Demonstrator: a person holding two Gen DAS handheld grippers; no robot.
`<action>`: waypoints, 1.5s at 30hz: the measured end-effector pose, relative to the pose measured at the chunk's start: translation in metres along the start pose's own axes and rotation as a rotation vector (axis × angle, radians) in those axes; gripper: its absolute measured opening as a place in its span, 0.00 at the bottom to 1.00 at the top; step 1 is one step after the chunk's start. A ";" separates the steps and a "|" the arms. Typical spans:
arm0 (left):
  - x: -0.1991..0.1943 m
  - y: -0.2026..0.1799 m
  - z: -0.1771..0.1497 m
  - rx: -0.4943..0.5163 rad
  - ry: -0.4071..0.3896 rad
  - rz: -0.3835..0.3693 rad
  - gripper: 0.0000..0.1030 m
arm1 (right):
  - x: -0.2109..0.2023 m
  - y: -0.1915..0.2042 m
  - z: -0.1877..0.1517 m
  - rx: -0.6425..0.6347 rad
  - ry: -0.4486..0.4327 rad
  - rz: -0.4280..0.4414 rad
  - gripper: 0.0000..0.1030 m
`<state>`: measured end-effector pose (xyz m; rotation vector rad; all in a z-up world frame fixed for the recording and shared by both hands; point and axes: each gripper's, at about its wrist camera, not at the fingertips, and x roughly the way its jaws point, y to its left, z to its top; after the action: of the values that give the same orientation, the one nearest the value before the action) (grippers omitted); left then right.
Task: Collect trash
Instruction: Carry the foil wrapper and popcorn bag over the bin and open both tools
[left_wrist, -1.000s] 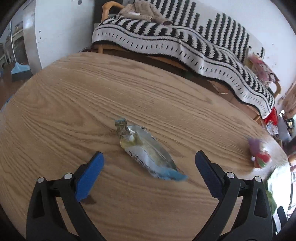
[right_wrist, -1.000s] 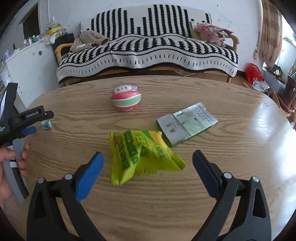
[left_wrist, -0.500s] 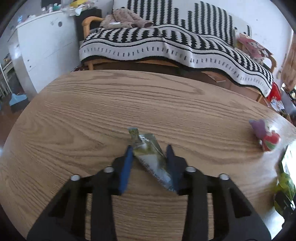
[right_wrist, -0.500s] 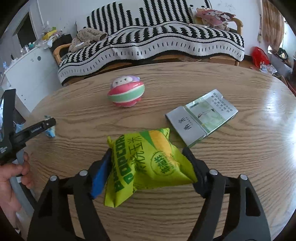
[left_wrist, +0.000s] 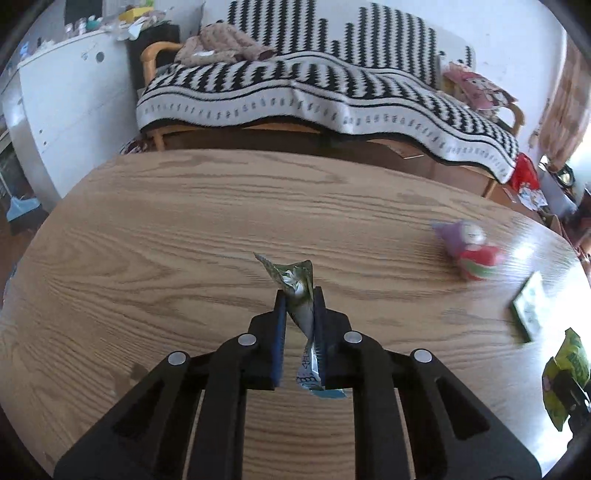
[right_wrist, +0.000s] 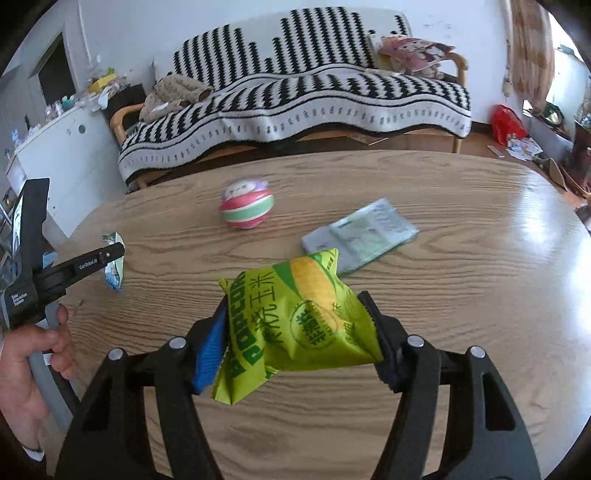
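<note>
Left gripper points steeply down, its jaws closing and the blue pads pressed nearly together on a thin crumpled wrapper that sticks out past the tips. From the right wrist view, that same gripper reaches in from the left edge, and the person's left hand wraps its handle, fingers curled round the grip. Right gripper also angles downward, jaws closing but standing well apart, both pads bearing on the sides of a puffy green snack bag.
</note>
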<state>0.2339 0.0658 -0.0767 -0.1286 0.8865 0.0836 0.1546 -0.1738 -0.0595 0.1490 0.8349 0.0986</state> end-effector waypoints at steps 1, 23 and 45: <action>-0.005 -0.010 -0.001 0.010 -0.003 -0.011 0.13 | -0.006 -0.007 -0.001 0.005 -0.004 -0.008 0.63; -0.107 -0.294 -0.084 0.379 -0.029 -0.353 0.13 | -0.201 -0.254 -0.079 0.285 -0.120 -0.296 0.63; -0.208 -0.541 -0.288 0.789 0.042 -0.755 0.13 | -0.367 -0.465 -0.271 0.679 -0.132 -0.572 0.64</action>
<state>-0.0496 -0.5160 -0.0539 0.2796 0.8091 -0.9672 -0.2784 -0.6600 -0.0497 0.5401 0.7250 -0.7329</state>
